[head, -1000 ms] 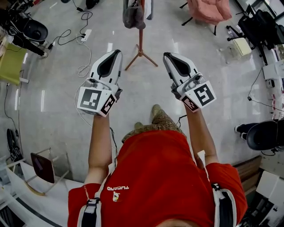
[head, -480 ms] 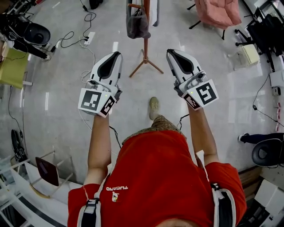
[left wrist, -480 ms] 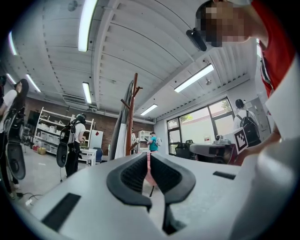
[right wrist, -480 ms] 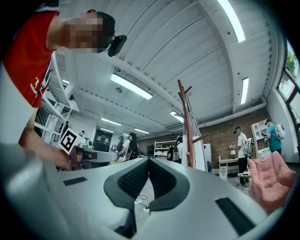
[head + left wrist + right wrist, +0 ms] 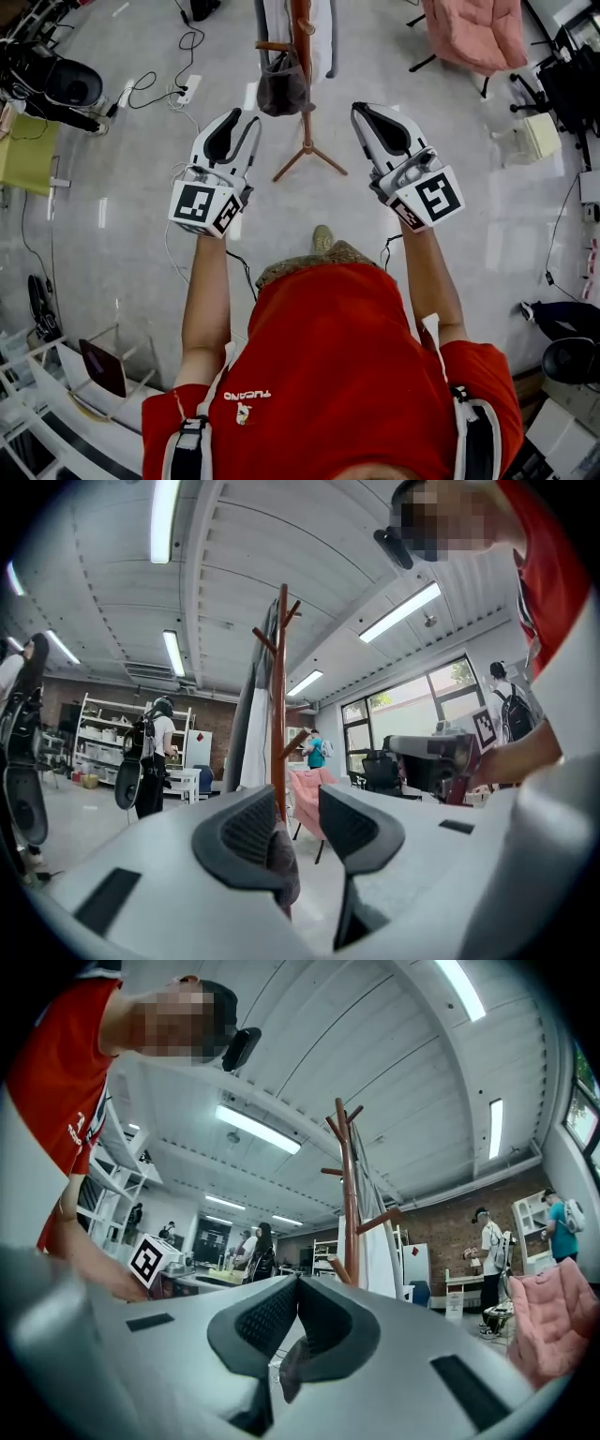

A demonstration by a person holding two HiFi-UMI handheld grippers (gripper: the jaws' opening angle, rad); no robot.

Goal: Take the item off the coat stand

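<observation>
The wooden coat stand point(image 5: 302, 56) rises from a tripod base at the top centre of the head view. A grey bag point(image 5: 281, 86) hangs on one of its pegs, and pale garments point(image 5: 278, 17) hang above it. My left gripper point(image 5: 246, 117) is held just left of and below the bag; its jaws are opening, with nothing between them. In the left gripper view the stand point(image 5: 281, 696) shows through that gap, and the bag point(image 5: 284, 866) sits behind the left jaw. My right gripper point(image 5: 359, 108) is shut and empty, to the right of the stand point(image 5: 348, 1204).
A pink padded chair point(image 5: 473, 28) stands at the back right. Cables and a power strip point(image 5: 187, 82) lie on the floor at left, near a black chair point(image 5: 67, 82). The person's foot point(image 5: 322, 237) is below the stand's base. People stand by shelves point(image 5: 155, 752) in the distance.
The person has stepped closer, so the stand and bag now sit nearer both grippers. The left gripper's jaws have parted from shut. The right gripper stays shut.
</observation>
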